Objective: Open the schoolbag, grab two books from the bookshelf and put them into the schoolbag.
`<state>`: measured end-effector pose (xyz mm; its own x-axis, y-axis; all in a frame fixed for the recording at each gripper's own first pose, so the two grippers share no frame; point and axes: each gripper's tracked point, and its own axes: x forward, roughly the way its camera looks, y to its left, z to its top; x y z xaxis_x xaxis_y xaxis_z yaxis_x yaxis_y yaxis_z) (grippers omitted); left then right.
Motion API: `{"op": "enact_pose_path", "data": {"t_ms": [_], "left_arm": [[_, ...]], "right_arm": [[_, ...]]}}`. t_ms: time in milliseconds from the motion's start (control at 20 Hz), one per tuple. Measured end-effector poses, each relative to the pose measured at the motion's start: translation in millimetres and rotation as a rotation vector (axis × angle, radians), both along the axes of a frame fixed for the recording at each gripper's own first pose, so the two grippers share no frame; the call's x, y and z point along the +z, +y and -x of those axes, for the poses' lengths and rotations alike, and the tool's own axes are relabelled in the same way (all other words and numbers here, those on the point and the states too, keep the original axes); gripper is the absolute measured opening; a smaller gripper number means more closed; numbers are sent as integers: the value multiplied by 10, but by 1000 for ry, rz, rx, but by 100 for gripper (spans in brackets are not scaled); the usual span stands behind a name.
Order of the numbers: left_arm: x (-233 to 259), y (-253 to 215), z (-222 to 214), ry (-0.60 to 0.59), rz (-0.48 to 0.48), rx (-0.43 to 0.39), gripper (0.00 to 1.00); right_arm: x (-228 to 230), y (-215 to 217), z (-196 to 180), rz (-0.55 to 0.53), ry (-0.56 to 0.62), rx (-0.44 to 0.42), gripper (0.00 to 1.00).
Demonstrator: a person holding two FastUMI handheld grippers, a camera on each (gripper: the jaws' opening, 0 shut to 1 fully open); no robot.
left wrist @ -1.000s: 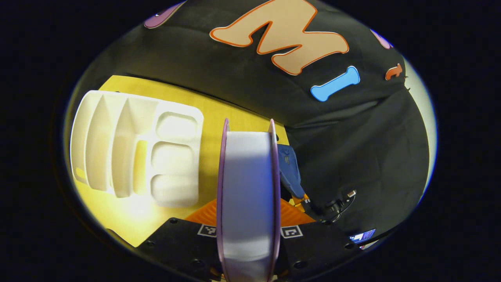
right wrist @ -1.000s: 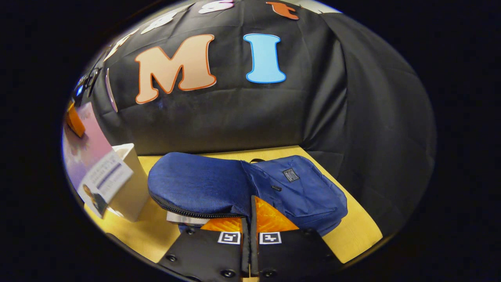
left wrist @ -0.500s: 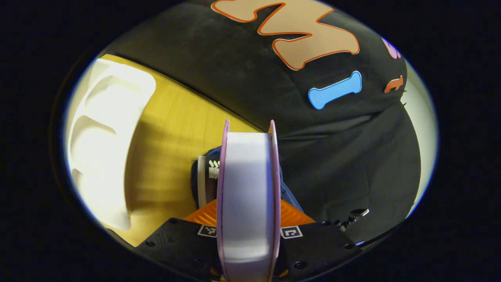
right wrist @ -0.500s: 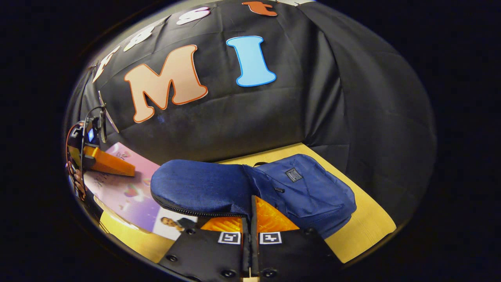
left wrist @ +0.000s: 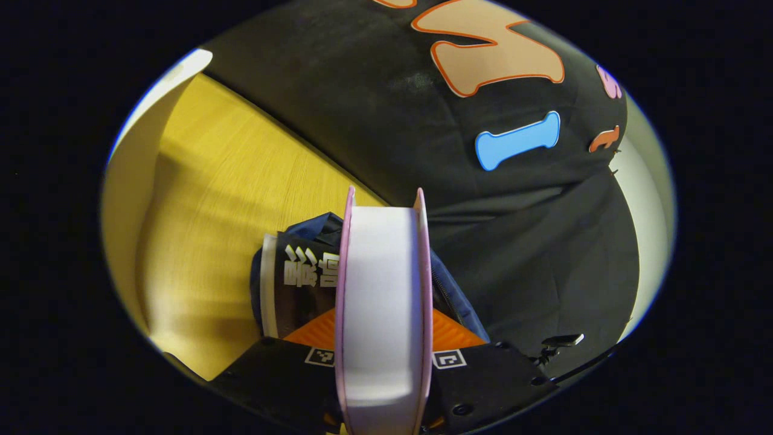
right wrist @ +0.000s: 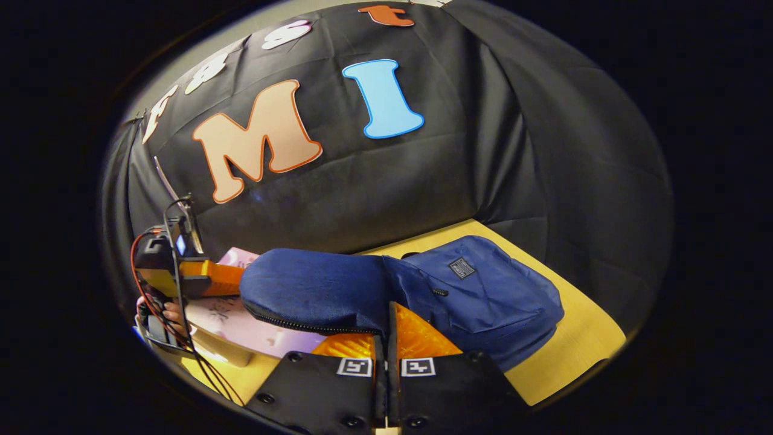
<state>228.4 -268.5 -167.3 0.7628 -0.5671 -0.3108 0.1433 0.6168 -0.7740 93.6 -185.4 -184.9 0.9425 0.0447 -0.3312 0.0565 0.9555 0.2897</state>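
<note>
Blue schoolbag [right wrist: 483,296] lies on the yellow desk [right wrist: 574,344], right tool [right wrist: 386,338] clamped on its lifted flap [right wrist: 314,290], a dark book [left wrist: 302,284] inside the bag's mouth, left tool [left wrist: 383,326] gripping a pink-covered book [left wrist: 381,290] just above that mouth.

The left gripper view is aimed steeply down at the table [left wrist: 199,199], close over the schoolbag [left wrist: 314,226]. The right gripper view is held low and nearly level, close behind the schoolbag [right wrist: 477,296], facing the wall. Schoolbag and table [right wrist: 574,338] are shared.
</note>
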Motion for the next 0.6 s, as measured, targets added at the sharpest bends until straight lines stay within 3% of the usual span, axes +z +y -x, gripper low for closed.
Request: {"op": "enact_pose_path", "data": {"t_ms": [250,600], "left_arm": [[-204,-240,-170,34,113,2,39],[-465,-391,-225,36,126,2,38]], "right_arm": [[-15,150,2,-18,-17,45,4],[-60,274,-12,4,-27,100,4]]}}
